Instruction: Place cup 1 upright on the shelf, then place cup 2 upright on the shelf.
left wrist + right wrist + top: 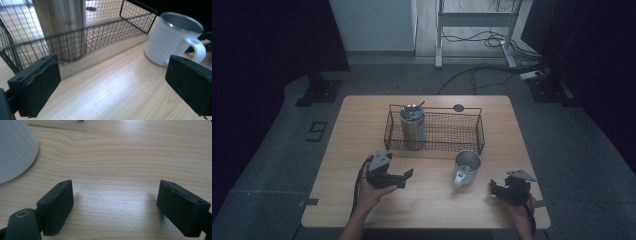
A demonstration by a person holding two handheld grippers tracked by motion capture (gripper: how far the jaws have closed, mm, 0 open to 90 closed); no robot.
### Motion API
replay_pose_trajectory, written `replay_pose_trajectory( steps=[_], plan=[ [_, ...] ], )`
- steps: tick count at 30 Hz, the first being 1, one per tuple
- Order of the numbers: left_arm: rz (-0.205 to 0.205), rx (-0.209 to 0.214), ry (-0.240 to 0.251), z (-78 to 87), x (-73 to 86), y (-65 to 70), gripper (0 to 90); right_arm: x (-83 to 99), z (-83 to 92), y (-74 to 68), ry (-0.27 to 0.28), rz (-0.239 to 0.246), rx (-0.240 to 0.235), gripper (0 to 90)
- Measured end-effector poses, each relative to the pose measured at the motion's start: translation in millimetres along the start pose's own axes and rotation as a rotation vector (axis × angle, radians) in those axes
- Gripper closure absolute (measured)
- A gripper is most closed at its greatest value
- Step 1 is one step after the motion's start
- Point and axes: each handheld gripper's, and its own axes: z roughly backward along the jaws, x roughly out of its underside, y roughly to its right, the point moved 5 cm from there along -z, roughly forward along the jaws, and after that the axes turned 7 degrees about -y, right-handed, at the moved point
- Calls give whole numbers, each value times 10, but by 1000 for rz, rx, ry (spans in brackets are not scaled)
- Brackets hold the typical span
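The left gripper stood open above the table, the mug near its right jaw, the basket beyond.

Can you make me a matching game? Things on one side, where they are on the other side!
Things:
1. white ribbed mug
2. silver metal tumbler
3. small dark round disc

Places:
a. behind the black wire basket, near the far edge
b. standing inside the basket, at its left end
c. on the bare wooden table, in front of the basket

Pairs: 1-c, 2-b, 3-a
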Motion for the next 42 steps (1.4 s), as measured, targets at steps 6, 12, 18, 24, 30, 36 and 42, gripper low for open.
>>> replay_pose_trajectory(
  steps=[6,12,18,24,30,36,42],
  plan=[
    [-1,-29,-59,-41,219,-3,9,0,0,0,0,1,1,136],
    [20,-34,-82,-62,376,-48,13,0,0,0,0,0,1,136],
    [21,-46,-90,-71,409,-64,18,-1,-2,2,-2,-5,4,125],
    [16,-50,-100,-87,447,-49,18,-3,-6,-4,-7,-5,3,110],
    [23,-48,-99,-82,456,-40,18,4,23,-27,6,7,-30,120],
    [39,-44,-98,-64,479,-58,21,-53,177,-34,69,-7,-85,128],
    [48,-39,-89,-40,465,-61,24,-123,355,-88,134,1,-144,130]
  ],
)
